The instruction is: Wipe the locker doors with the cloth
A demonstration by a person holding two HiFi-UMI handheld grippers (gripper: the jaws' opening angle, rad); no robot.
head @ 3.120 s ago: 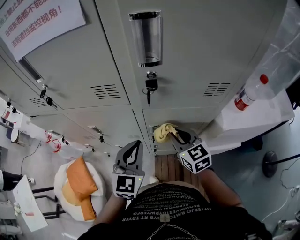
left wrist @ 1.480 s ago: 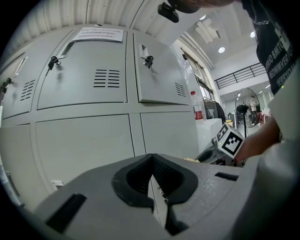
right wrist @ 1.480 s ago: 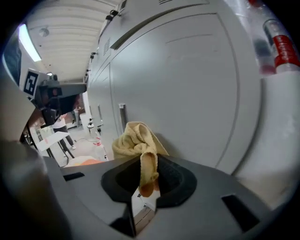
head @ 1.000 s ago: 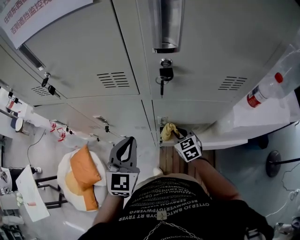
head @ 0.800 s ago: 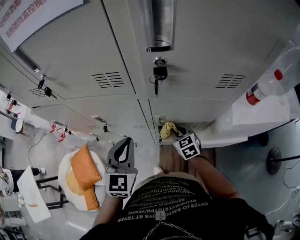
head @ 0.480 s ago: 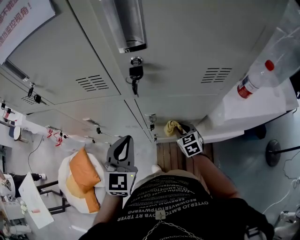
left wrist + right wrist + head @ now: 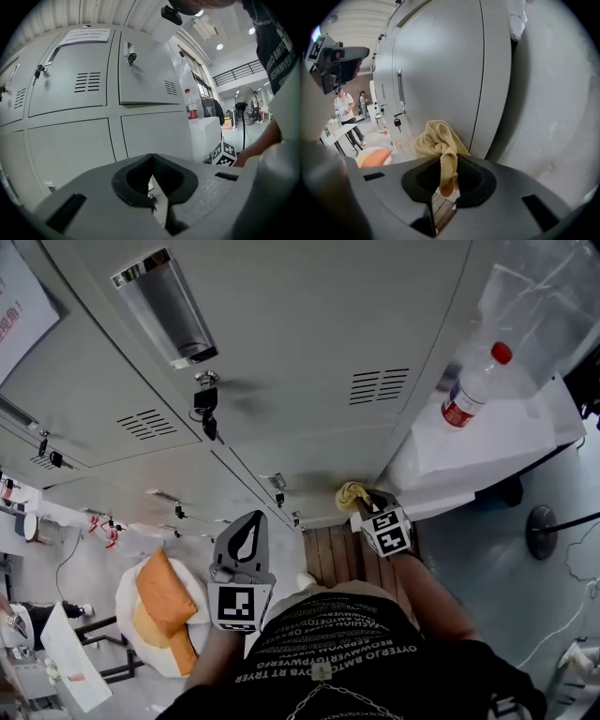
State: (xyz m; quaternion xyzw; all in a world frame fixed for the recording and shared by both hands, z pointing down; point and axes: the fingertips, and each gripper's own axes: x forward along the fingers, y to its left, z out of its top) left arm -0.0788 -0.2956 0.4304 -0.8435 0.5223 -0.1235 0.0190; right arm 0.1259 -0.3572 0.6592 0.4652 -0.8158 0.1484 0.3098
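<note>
head view: right tongs [image 7: 367,504] outstretched, tight on cloth [image 7: 352,493] at locker door [image 7: 314,460]; left tongs [image 7: 249,523] closed

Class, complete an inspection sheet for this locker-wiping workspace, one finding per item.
Surface: grey locker doors, shut; no marks visible.
Job's things: yellow cloth, bunched, by the lowest door near the floor.
Clutter: bottle on the white box; keys hanging in a lock.
Grippers: right gripper shut on the cloth; left gripper shut, empty, away from the doors.
Cables: thin cable on the floor at right.
Surroundings: orange cushion on a white seat, left.
</note>
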